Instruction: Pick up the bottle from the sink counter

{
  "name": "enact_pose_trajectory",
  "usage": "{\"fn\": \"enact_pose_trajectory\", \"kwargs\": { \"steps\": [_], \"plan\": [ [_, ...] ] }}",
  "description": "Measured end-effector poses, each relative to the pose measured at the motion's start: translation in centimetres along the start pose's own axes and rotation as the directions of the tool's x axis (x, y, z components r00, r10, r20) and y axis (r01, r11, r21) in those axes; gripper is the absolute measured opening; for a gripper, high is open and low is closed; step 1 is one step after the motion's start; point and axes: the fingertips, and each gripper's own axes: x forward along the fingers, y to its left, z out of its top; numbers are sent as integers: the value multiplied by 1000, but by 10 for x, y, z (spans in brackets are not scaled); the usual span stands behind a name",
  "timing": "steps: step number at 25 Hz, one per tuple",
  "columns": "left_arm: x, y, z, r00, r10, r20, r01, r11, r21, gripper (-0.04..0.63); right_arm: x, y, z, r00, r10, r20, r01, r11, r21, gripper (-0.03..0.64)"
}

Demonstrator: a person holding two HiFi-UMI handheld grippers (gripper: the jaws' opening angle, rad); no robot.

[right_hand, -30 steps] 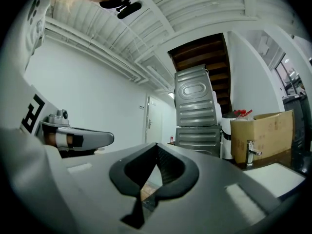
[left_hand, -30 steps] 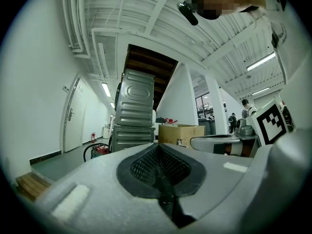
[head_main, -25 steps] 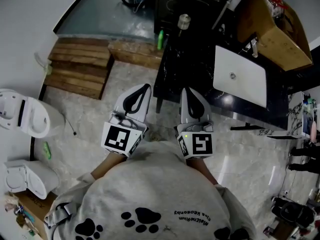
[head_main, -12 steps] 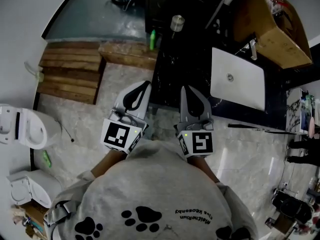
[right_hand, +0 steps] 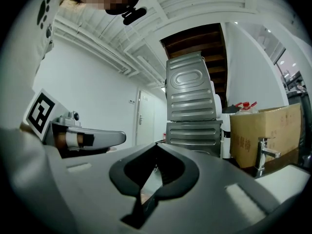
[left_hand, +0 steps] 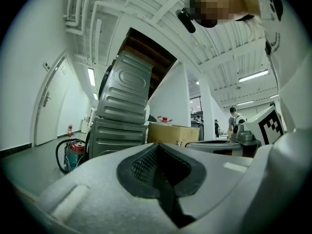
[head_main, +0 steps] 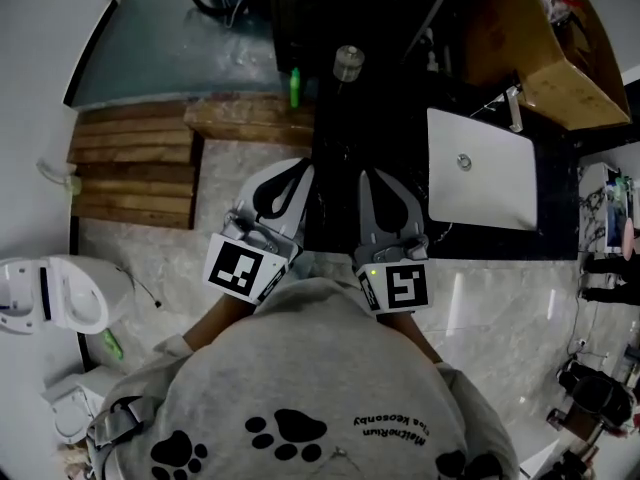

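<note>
The 2 tools are held side by side over the near edge of the dark surface (head_main: 400, 128), to the left of the sink (head_main: 485, 173). The left tool (head_main: 298, 171) is closed on nothing, and the right tool (head_main: 368, 176) is likewise closed and empty. The bottle (head_main: 348, 61) is seen upright on the surface, left of the sink and beyond it, well apart from both tools.

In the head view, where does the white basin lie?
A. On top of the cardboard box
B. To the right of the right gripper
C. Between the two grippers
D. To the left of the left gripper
B: the white basin is set in the black counter, to the right of the right gripper. The left gripper is on the far side from it.
</note>
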Motion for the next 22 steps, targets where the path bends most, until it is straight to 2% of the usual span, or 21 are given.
{"fn": "enact_pose_trajectory", "kwargs": {
  "steps": [5, 12, 17, 22],
  "plan": [
    [26, 28, -8, 997, -77, -17, 77, 997, -2, -2, 33, -5, -7, 999, -44, -19, 44, 999, 4, 2],
    [59, 51, -17, 982, -189, -28, 189, 982, -10, -2, 64, -11, -13, 994, -104, -31, 103, 995, -11, 2],
    [76, 58, -23, 971, -238, -21, 238, 971, -18, -2, 71, -17, -19, 990, -133, -46, 132, 991, -14, 2],
    [92, 66, -30, 967, -251, -31, 251, 968, 5, -2, 79, -27, -23, 987, -149, -58, 148, 989, -24, 2]
  ]
}}
